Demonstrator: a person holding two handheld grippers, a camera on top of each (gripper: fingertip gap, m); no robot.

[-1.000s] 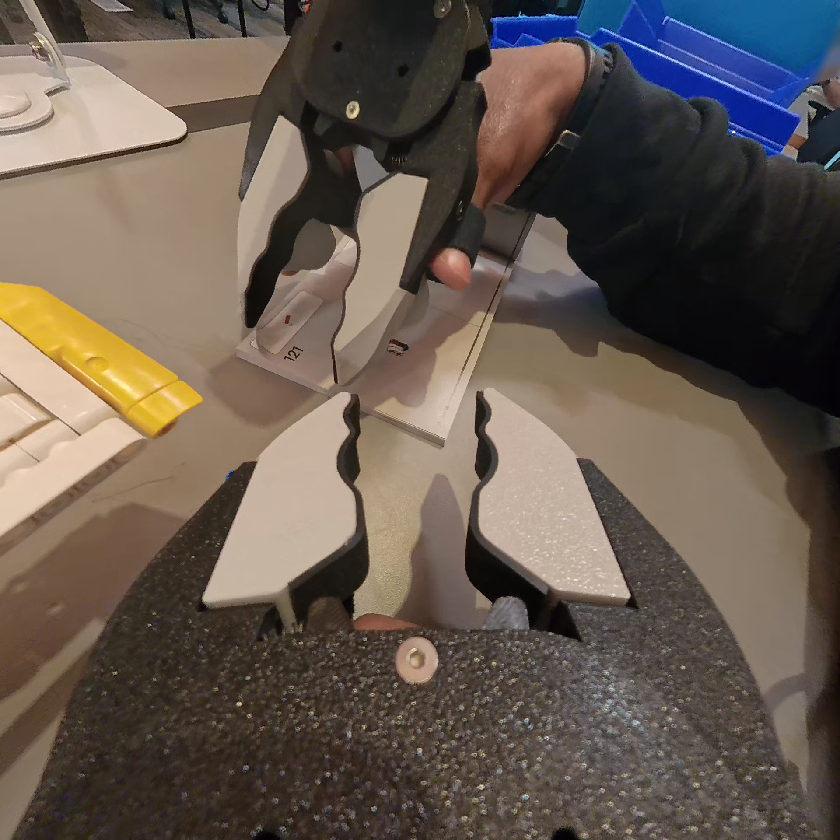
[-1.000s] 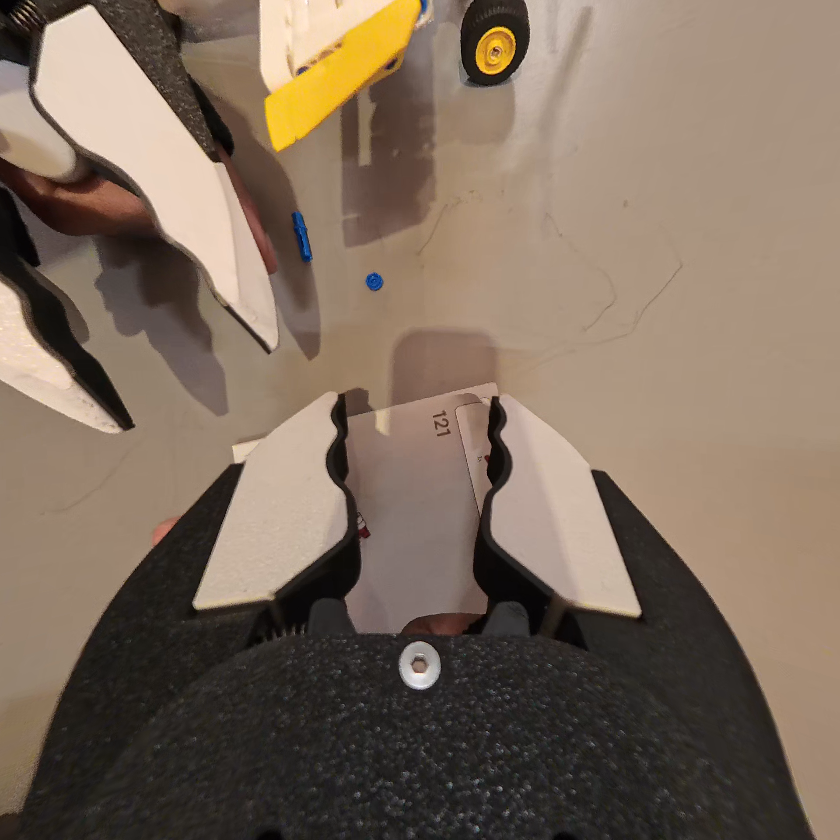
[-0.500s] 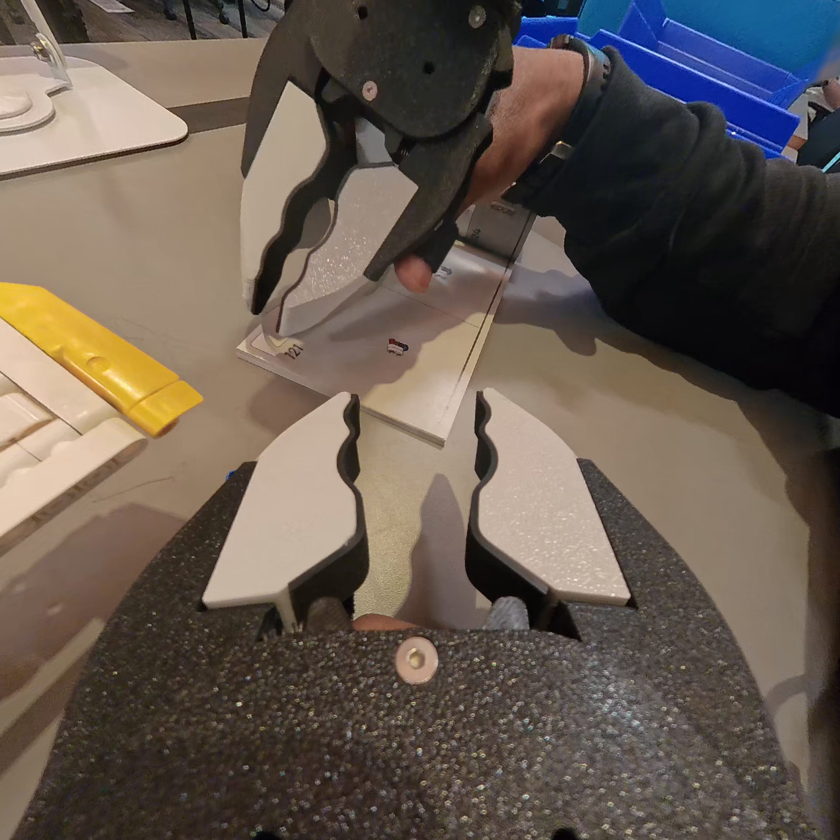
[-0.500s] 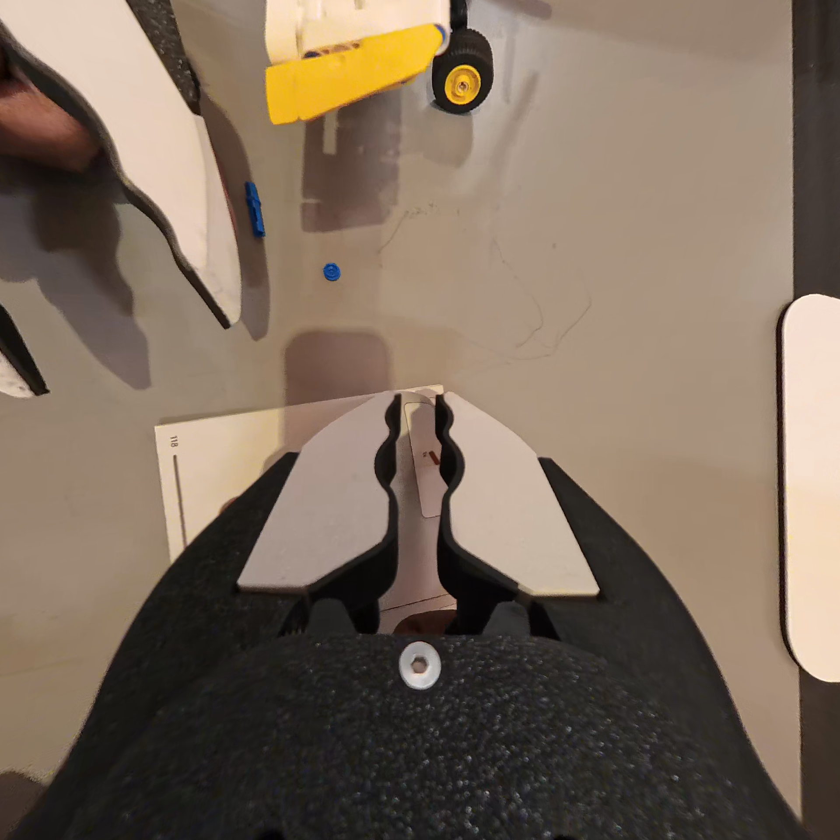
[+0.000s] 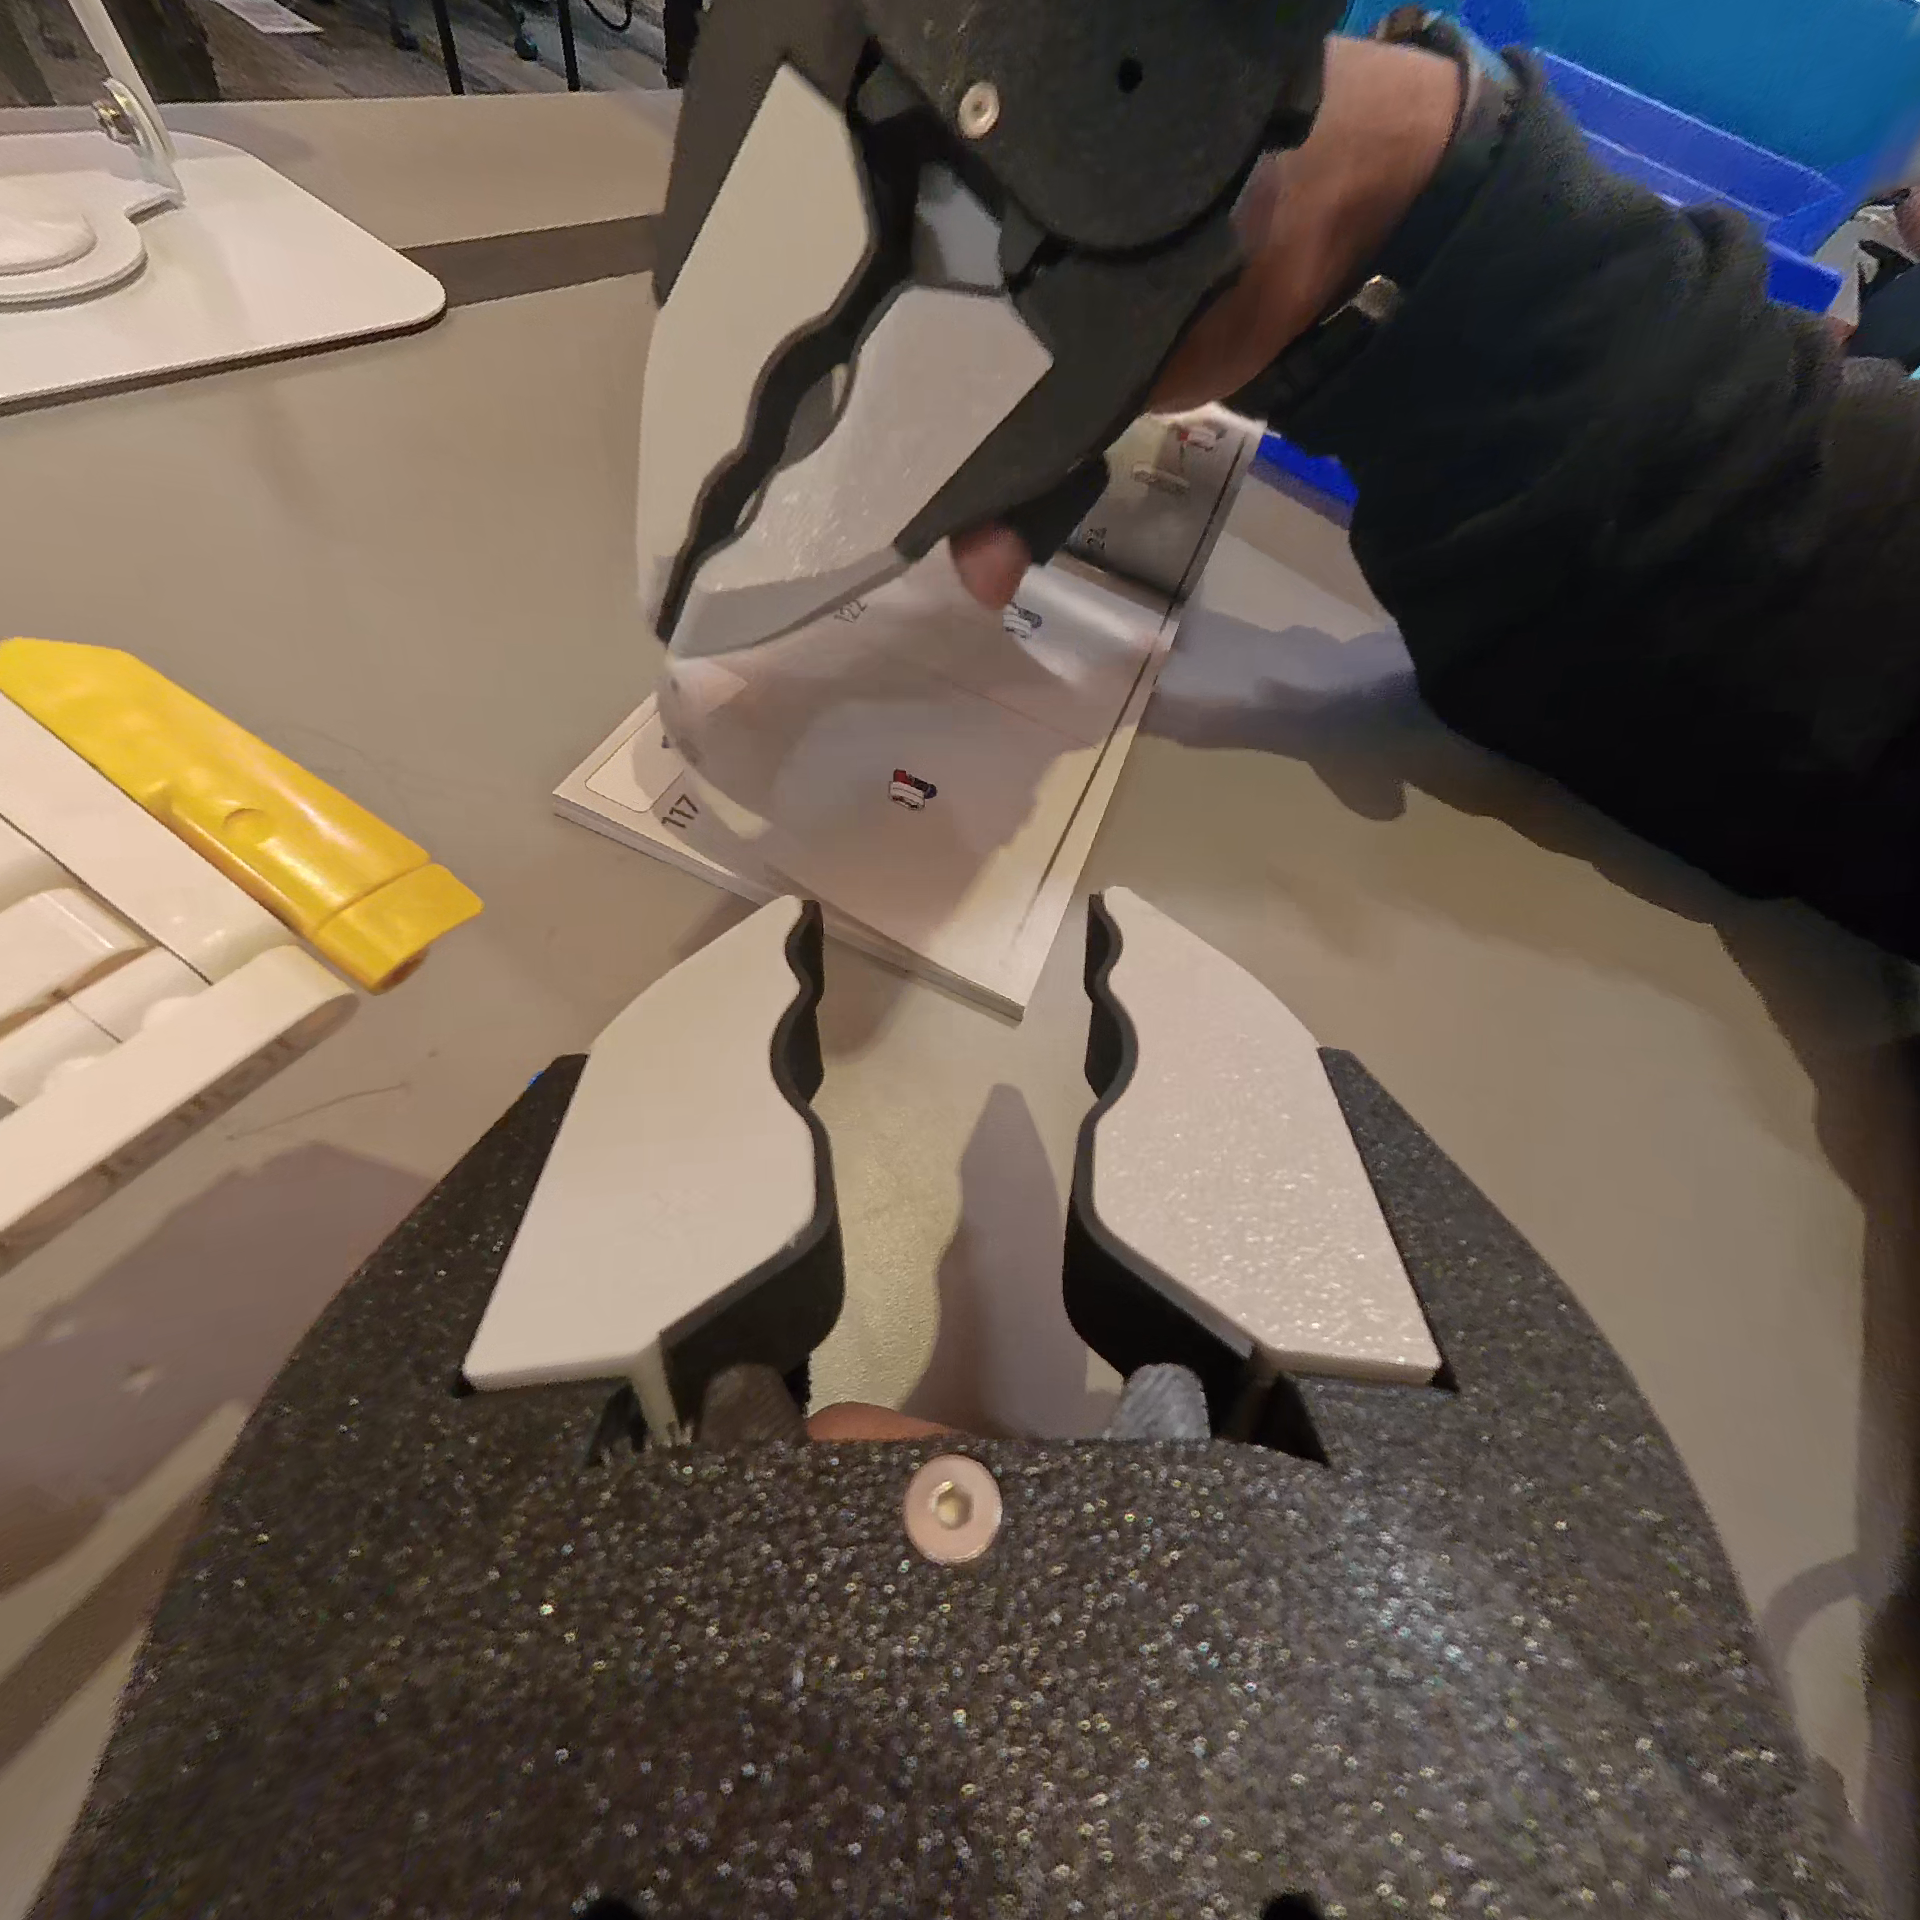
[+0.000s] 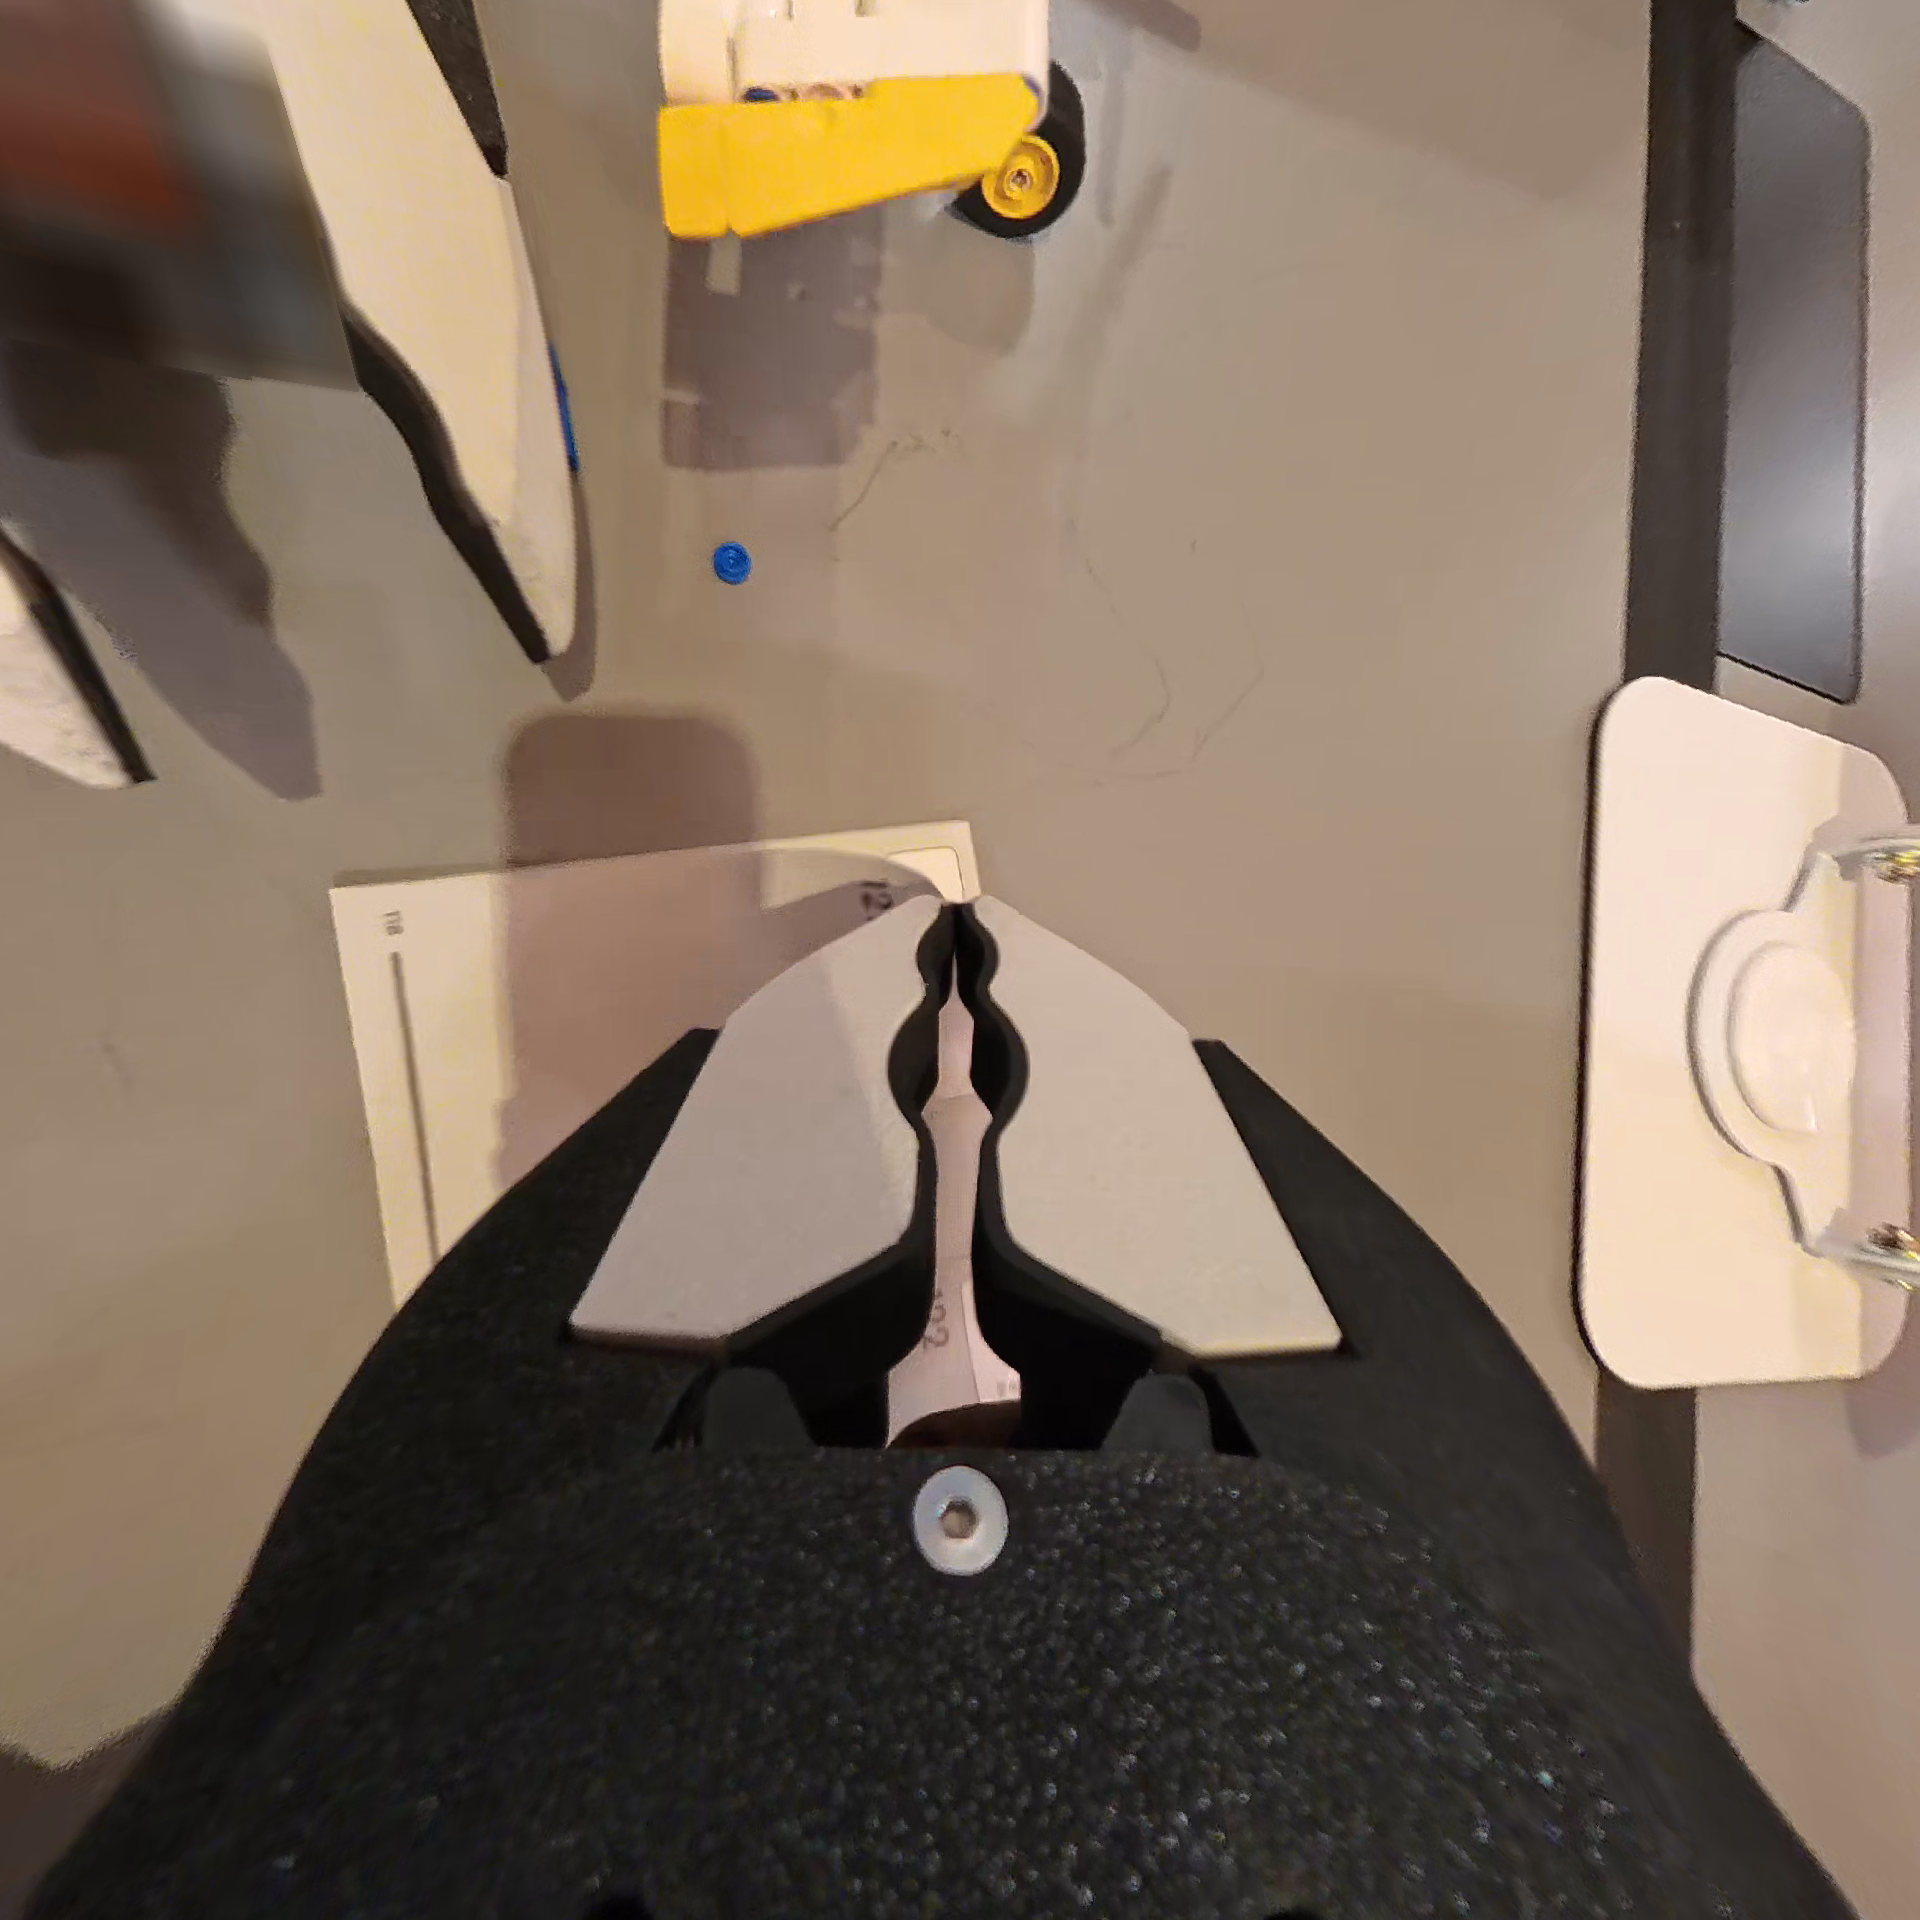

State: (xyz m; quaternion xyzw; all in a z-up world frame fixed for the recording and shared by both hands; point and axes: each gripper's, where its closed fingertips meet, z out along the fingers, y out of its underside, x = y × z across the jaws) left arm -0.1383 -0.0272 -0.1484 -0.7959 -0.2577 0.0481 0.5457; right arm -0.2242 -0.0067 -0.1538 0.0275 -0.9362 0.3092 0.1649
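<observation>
The grey tabletop (image 6: 1299, 520) is carrying everything here. At its far edge a white plate with a clear bracket (image 6: 1745, 1039) is lying flat, and blue bins (image 5: 1683, 177) are standing beyond the person's dark sleeve (image 5: 1662, 520).

A white and yellow toy vehicle (image 6: 852, 156) with a black, yellow-hubbed wheel (image 6: 1023, 182) is sitting well apart from the booklet, on the left gripper's side.

The white instruction booklet (image 5: 935, 852) is lying open and flat on the tabletop, just ahead of the left gripper (image 5: 951, 935), whose jaws are standing wide apart over bare tabletop, gripping nothing; the booklet's near corner is showing between the fingertips but not touching them.

The right gripper (image 6: 956, 909) is hanging above the booklet's outer corner, tips pointing down, with its jaws pressed together at the tips on the corner of one page (image 5: 790, 717) (the sheet is curling up off the stack, blurred). The hand (image 5: 1340, 187) holding this gripper is showing in the left wrist view.

A small blue round stud (image 6: 732, 563) is lying alone on the tabletop between toy and booklet, and a blue peg (image 6: 566, 416) is peeking out beside the left gripper's finger.
</observation>
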